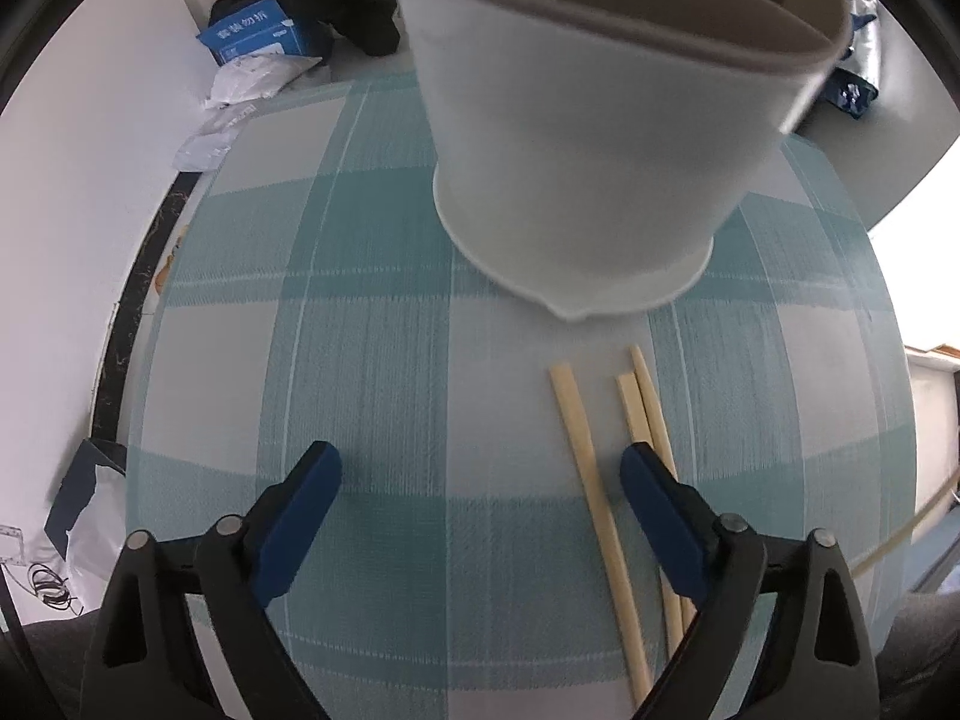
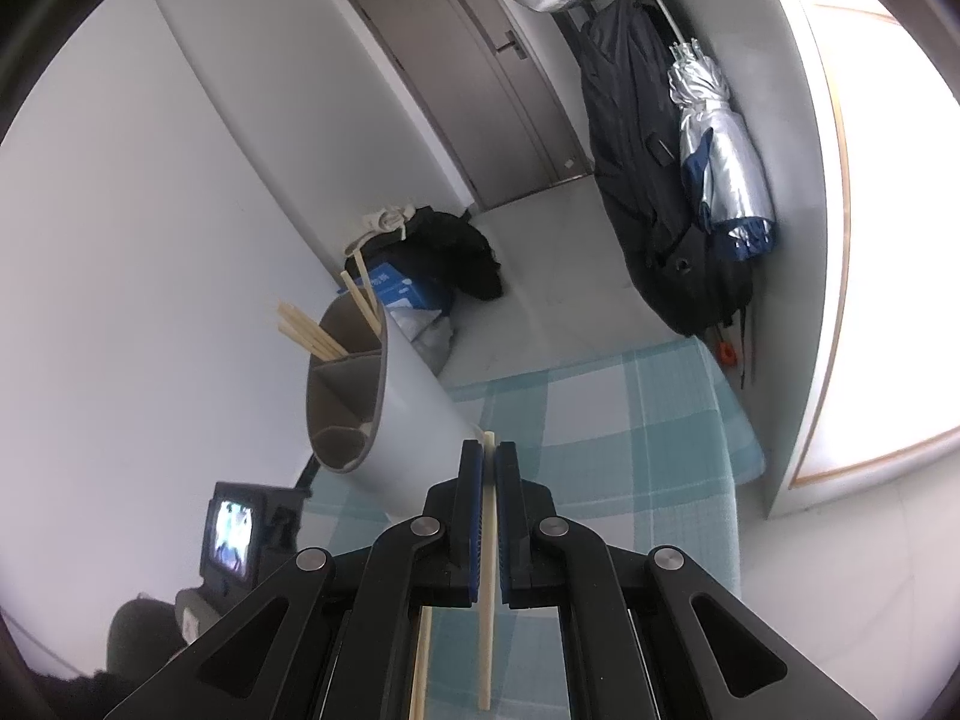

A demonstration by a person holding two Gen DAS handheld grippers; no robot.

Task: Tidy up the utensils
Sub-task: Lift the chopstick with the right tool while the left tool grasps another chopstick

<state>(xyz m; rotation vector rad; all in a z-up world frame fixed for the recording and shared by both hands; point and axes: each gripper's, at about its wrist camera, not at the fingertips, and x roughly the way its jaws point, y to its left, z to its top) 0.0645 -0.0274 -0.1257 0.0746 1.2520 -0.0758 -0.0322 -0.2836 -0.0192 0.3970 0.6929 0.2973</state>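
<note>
The utensils are pale wooden chopsticks, slim, square-cut at the ends and the colour of raw bamboo; three of them (image 1: 600,480) lie loose and nearly parallel on the worktop (image 1: 372,360), which is covered in a teal-and-white checked cloth; they sit just in front of the holder (image 1: 576,138), a tall pale grey tub with a darker grey rim and inner dividers. The left gripper (image 1: 480,480) hangs over the cloth with its blue-padded jaws spread wide and nothing between the pads; its right-hand jaw overlaps two of the loose sticks in the view, while the third lies inside the gap, close to that jaw. The right gripper (image 2: 489,456) is pressed together on a single chopstick (image 2: 487,600), which runs lengthwise between the blue pads with its tip poking out just past them; beyond it the holder (image 2: 384,414) stands on the cloth, several chopsticks (image 2: 312,330) already leaning out of its far compartments, the near one looking bare.
</note>
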